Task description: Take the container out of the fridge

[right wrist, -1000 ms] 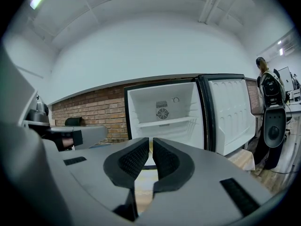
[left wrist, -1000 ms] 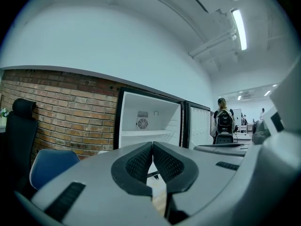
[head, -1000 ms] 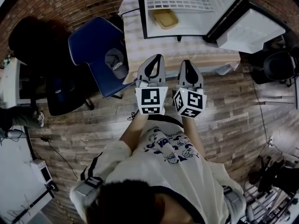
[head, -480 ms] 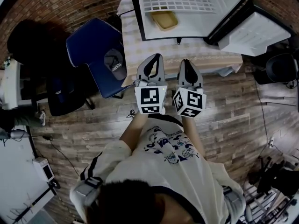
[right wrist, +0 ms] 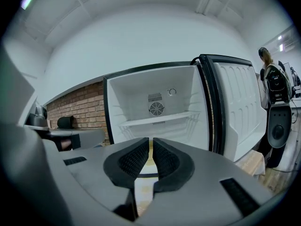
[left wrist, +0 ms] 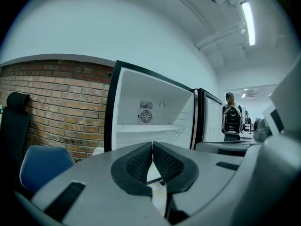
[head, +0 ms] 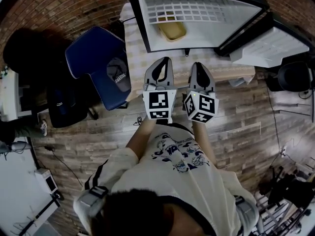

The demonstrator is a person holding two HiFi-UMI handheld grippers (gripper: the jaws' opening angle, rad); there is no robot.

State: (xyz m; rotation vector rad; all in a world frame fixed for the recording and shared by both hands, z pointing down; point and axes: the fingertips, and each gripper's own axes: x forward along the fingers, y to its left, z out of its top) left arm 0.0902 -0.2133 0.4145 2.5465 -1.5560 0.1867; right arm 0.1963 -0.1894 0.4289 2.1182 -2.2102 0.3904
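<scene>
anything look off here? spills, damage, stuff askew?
Nothing stands out. The fridge has its door swung open, and the yellow container sits inside with no spill visible. The left gripper and right gripper hover empty, short of it. Only stray item: a cap on the blue chair.

Room: brick wall (head: 59,4), plank floor (head: 246,127), blue chair (head: 93,53) (cap (head: 117,73) on seat).

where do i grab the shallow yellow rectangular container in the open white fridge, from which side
Likely the near rim of the shallow yellow rectangular container, coming in level through the open front of the white fridge. It lies flat and low, partly under the wire shelf, so reaching from above looks blocked; the right gripper could pinch that rim.
</scene>
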